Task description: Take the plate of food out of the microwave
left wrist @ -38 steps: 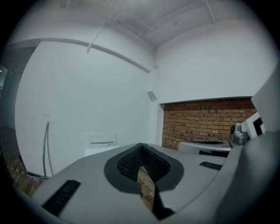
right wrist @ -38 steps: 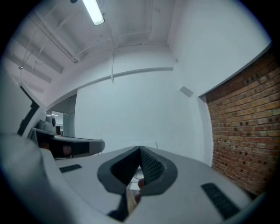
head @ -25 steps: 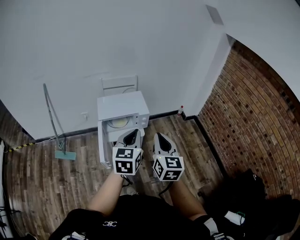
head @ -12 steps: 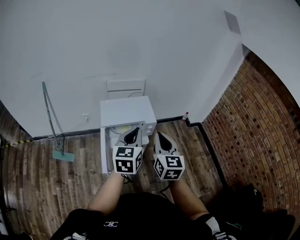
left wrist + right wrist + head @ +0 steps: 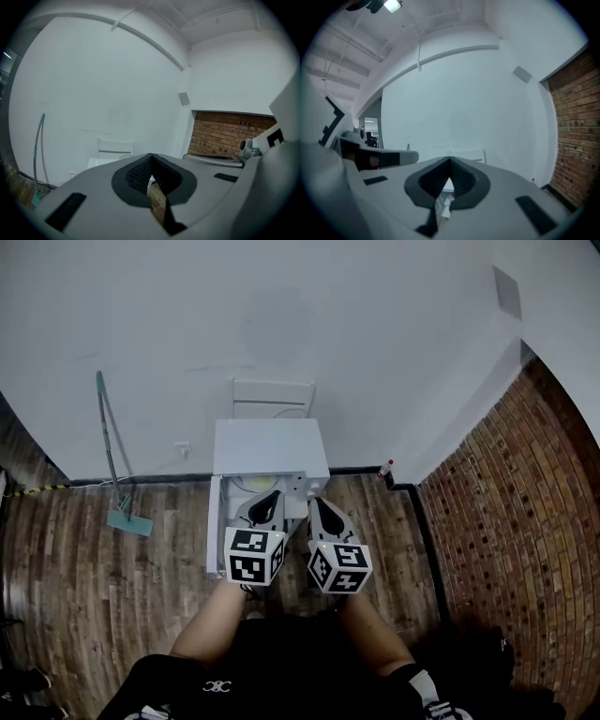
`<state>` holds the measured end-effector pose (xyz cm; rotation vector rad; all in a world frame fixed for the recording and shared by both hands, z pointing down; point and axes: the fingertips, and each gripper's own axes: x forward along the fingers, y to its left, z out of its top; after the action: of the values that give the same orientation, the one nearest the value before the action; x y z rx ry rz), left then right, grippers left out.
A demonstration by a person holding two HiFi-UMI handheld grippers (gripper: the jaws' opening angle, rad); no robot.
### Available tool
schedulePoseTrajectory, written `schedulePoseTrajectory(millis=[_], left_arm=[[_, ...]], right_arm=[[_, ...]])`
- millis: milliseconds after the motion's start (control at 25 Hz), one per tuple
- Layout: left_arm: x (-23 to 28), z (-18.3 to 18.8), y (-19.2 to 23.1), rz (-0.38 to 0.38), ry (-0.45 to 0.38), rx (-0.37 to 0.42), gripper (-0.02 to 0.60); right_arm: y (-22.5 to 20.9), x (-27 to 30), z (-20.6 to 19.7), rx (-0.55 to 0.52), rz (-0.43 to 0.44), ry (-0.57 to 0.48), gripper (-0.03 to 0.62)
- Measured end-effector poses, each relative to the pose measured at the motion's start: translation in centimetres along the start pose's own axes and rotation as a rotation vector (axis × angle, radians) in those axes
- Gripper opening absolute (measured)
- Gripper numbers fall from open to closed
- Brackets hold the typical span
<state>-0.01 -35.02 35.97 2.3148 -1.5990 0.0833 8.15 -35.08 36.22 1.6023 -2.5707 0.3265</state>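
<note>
1. Both pairs of tongs are closed and empty. The left tongs (image 5: 265, 509) and the right tongs (image 5: 323, 515) each have their tips pressed together with nothing between them. I hold them side by side, just in front of the microwave (image 5: 270, 448).
2. The microwave's door (image 5: 215, 526) stands swung open to the left, so I judge the opening step done.
3. The plate of food (image 5: 251, 485) sits inside the microwave. Only a pale edge of it shows past the tip of the left tongs in the head view. Neither pair of tongs touches it.
4. Nearly all of the real work is left, by my reading. I have to open the tongs, reach into the microwave, take the plate by its rim and draw it out level.
5. No counter shows anywhere. The microwave sits low, close to the wooden floor (image 5: 112, 587), so I cannot tell where the plate should go once it is out.
</note>
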Motion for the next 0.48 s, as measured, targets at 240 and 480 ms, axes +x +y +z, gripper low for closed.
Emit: schedulePoseTrajectory(millis=[240,480], left_arm=[[-0.5,0.0,2.4,0.126,-0.013,-0.015,-0.008],[0.1,-0.4,3.0,0.312,-0.043,-0.037,-0.008]], right_arm=[[0.7,3.2,-0.5,-0.025,0.1,0.034,0.008],[-0.1,5.7,-0.4,-0.09,0.253,0.044,0.008]])
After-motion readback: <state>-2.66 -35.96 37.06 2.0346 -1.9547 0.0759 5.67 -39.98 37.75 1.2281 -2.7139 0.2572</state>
